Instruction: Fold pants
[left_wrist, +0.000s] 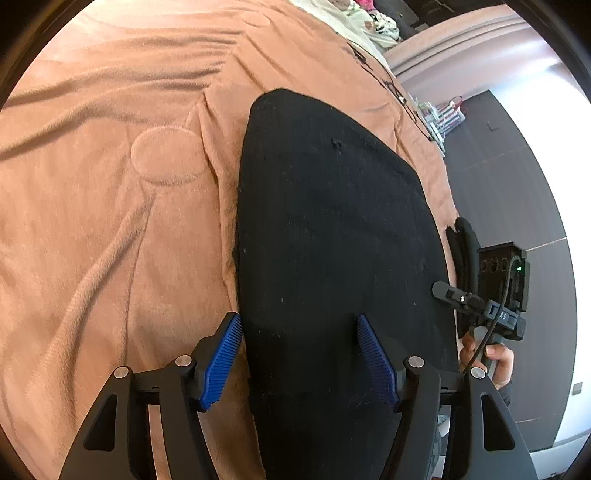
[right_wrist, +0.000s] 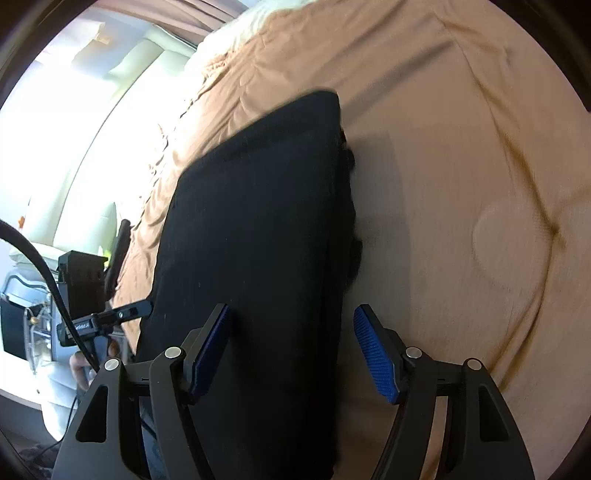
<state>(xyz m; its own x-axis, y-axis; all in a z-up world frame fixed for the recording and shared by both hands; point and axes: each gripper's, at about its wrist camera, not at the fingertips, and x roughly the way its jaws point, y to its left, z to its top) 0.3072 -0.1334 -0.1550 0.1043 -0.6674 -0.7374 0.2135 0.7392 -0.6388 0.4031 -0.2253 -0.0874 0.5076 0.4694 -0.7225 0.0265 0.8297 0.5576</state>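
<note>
Left wrist view: black pants (left_wrist: 332, 240), folded into a long flat panel, lie on the tan blanket (left_wrist: 110, 184). Left gripper (left_wrist: 301, 360) hovers at the pants' near left edge, fingers apart, gripping nothing. Right wrist view: right gripper (right_wrist: 295, 354) straddles the pants' right edge, fingers apart, pads clear of the cloth.

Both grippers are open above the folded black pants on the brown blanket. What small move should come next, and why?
Probably lift both grippers away. The black folded pants lie flat in a neat stack on the brown fleece blanket, and the left gripper and right gripper stand open, pads pressing nothing.
</note>
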